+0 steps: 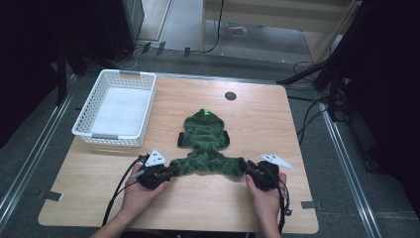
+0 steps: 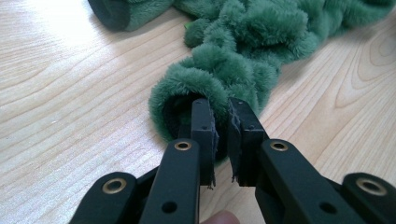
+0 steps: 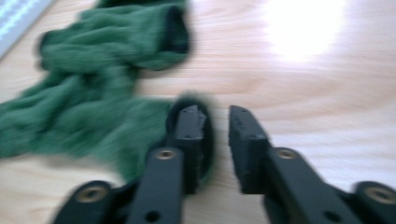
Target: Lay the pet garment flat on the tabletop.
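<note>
Green fleece garment flat on the counter, hood pointing away, its leg ends spread sideways. Left claw pinches the left leg cuff; right claw stands spread, one jaw inside the right cuff.

This looks like a lab or recording studio rather than a home. A bare wooden surface stands on grey carpet between metal floor rails, with black stands and loose cables around it. Tape marks sit at the surface's edges.
</note>
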Demonstrator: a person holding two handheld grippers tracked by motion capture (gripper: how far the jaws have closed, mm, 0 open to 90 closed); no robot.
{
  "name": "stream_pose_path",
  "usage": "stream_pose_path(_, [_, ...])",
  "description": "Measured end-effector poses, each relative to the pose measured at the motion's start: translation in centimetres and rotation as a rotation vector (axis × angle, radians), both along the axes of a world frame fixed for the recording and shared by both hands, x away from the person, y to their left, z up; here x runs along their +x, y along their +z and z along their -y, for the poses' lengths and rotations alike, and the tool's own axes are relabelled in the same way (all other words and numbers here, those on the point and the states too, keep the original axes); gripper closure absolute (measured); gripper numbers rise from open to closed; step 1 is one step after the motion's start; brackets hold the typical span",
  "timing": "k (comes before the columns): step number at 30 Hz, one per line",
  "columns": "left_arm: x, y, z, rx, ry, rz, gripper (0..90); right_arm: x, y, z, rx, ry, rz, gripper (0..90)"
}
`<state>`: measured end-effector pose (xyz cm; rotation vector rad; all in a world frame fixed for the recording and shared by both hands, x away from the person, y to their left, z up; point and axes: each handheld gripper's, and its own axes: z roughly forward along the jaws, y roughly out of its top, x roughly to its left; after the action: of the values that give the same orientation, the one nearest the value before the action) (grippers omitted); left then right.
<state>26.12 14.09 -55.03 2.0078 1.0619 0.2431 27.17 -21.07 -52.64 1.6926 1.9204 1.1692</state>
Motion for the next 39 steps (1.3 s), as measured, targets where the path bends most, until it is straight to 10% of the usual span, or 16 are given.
stream_pose_path(4, [0.0,0.2,-0.3,-0.027,-0.010,0.003,75.7,-0.4,1.3,1.4,0.019,-0.101,0.063,59.7])
stream_pose_path(8, [0.0,0.9,-0.5,-0.046,0.022,0.034,64.7,-1.0,2.7,-0.6,-0.033,-0.015,0.181,58.2])
stream_pose_path(15, [0.1,0.3,0.3,0.003,-0.002,0.007,70.1,0.3,-0.5,-6.8,-0.181,0.213,0.119,59.7])
stream_pose_path(26, [0.5,0.4,-1.2,-0.014,-0.012,-0.038,88.8,0.7,-1.5,-4.8,-0.210,0.177,0.033,80.8])
stream_pose_path(34, [1.3,3.2,-0.4,-0.121,0.018,0.044,56.3,0.8,1.3,-5.2,-0.095,0.253,0.133,63.6])
stream_pose_path(39, [3.9,3.0,4.2,-0.055,0.049,-0.003,52.1,3.5,-0.3,-7.3,-0.139,0.266,0.035,58.1])
